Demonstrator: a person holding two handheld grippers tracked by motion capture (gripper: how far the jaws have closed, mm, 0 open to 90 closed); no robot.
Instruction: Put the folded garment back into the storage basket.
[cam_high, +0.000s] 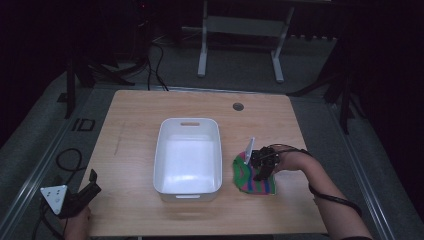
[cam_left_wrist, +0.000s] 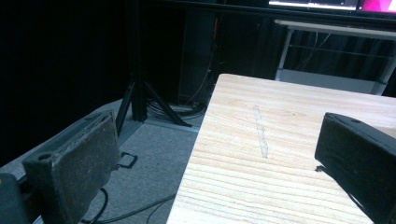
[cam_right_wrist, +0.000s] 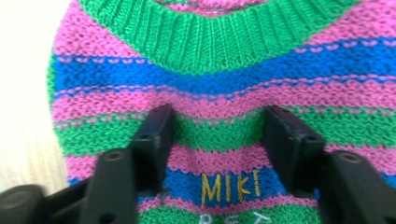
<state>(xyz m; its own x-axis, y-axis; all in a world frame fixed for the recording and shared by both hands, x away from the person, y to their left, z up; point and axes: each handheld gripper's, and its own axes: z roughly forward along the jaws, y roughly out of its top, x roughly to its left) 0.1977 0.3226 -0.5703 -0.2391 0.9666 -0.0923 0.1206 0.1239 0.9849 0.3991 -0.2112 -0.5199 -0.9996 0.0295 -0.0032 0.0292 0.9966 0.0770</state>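
Observation:
A small knitted sweater (cam_high: 248, 176) striped green, pink and blue lies flat on the wooden table (cam_high: 130, 125), right of a white plastic bin (cam_high: 190, 121). In the right gripper view the sweater (cam_right_wrist: 210, 60) has a green ribbed collar and yellow "MIKI" lettering. My right gripper (cam_right_wrist: 215, 121) is open, with both jaw tips pressed down onto the fabric below the collar. From above, that right gripper (cam_high: 262, 162) sits over the sweater's upper part. My left gripper (cam_high: 94, 182) is held at the table's front left corner, open with nothing between its fingers (cam_left_wrist: 79, 158).
The bin holds nothing and takes up the table's middle. A round grommet hole (cam_high: 238, 106) sits near the far edge. A pale streak (cam_left_wrist: 260, 133) marks the wood on the left. Cables (cam_high: 67, 160) lie on the floor at the left, and a metal stand (cam_high: 240, 45) is behind the table.

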